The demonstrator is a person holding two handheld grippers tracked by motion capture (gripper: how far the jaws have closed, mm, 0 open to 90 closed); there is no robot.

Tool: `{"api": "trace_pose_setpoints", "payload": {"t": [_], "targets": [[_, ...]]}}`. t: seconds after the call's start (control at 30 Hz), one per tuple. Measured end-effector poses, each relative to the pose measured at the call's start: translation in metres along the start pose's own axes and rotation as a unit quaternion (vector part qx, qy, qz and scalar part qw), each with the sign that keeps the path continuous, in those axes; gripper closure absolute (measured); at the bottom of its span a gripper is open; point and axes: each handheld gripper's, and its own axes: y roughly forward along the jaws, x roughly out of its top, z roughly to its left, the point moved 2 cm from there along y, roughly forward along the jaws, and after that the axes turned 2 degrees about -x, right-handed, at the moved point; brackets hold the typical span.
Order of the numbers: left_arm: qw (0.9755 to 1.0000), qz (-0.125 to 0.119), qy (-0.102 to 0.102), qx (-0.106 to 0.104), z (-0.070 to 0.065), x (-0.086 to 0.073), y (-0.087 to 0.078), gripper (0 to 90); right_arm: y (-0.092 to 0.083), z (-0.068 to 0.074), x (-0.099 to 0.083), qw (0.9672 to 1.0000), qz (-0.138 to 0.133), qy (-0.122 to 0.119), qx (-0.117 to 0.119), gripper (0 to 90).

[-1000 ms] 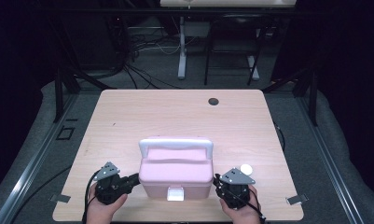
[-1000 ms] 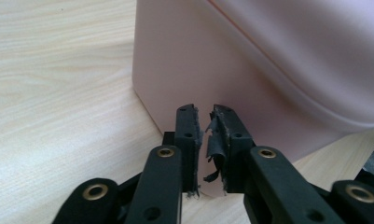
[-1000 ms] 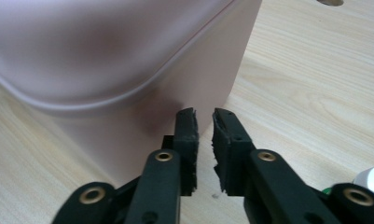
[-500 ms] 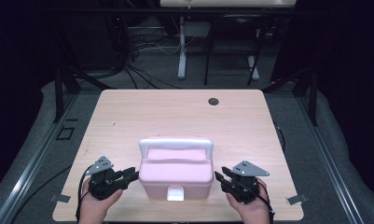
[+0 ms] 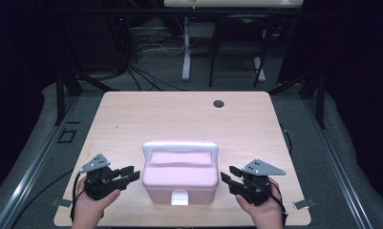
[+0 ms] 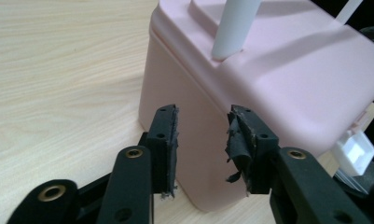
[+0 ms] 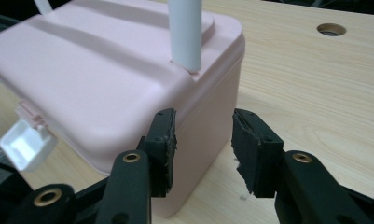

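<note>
Wooden tabletop (image 5: 179,114) carries a pink lidded box (image 5: 179,174), white-handled, near edge; left gripper (image 5: 128,173) and right gripper (image 5: 227,175) flank it, jaws just spreading, empty.

A pale pink plastic box (image 5: 180,177) with rounded corners stands upright near the front edge of the worktop (image 5: 179,114), lid closed. Its white handle (image 5: 180,147) arches over the lid, and a white latch (image 5: 179,198) sits on its front face.

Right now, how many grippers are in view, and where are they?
2. The left gripper sits at the left side of the pink box, the right gripper at its right side. Both have jaws open, off the box, on the wooden table.
</note>
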Motion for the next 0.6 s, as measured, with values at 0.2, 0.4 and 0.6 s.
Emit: {"api": "trace_pose_setpoints", "payload": {"t": [0.2,0.4,0.6], "targets": [[0.9999,-0.01,0.007,-0.002,-0.004,0.013,-0.003,55.2,-0.005,0.001,0.012,0.9998,-0.01,-0.001,0.015,58.3],[0.9997,-0.014,0.022,0.002,-0.006,0.026,0.0,50.3,-0.001,0.005,0.024,0.9996,-0.014,-0.021,0.015,56.2],[0.9997,-0.017,0.018,0.007,-0.006,0.035,0.005,46.6,0.007,0.008,0.033,0.999,-0.027,-0.033,0.008,54.1]]}}
